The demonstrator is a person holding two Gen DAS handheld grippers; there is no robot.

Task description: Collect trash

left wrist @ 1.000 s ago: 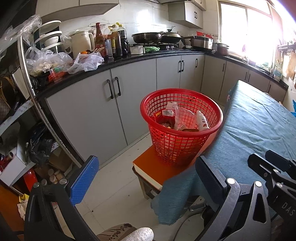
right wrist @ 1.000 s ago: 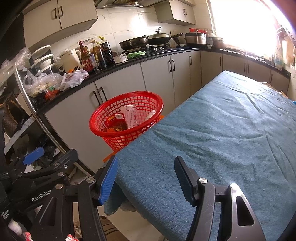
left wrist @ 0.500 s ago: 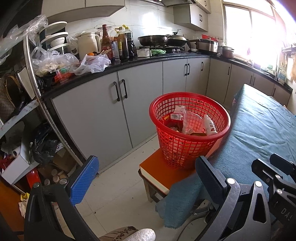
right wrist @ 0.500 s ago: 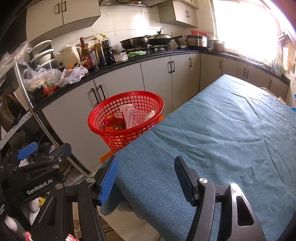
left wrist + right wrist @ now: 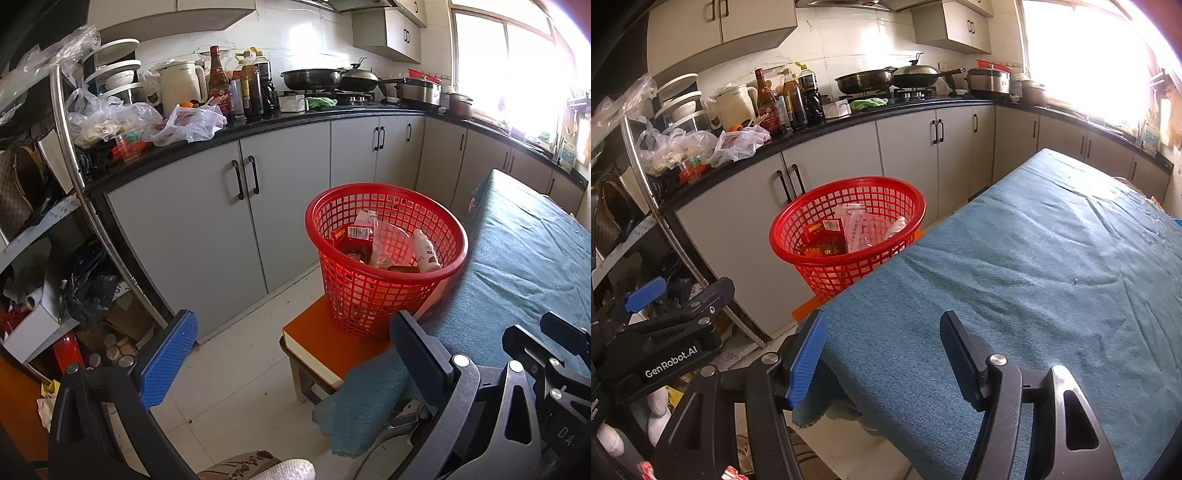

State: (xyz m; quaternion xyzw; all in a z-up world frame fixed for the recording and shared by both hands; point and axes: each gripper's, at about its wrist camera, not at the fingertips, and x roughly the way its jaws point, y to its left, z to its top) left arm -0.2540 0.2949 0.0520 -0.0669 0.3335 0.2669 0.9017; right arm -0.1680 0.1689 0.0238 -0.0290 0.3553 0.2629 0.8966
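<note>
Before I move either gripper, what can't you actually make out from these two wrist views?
- Bottom of the red basket: both views, covered by the wrappers and white bottle on top.
- Stool under the basket: right wrist view shows only an orange sliver, hidden by the blue tablecloth.
- Far right of the counter: both views, washed out by window glare.
- Wrapper labels: too small to read.
- Left gripper and right gripper: open, nothing between their fingers.

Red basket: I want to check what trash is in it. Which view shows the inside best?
The left wrist view: the red basket is near, showing a white bottle and wrappers. In the right wrist view the basket is farther, partly behind the table cloth.
</note>
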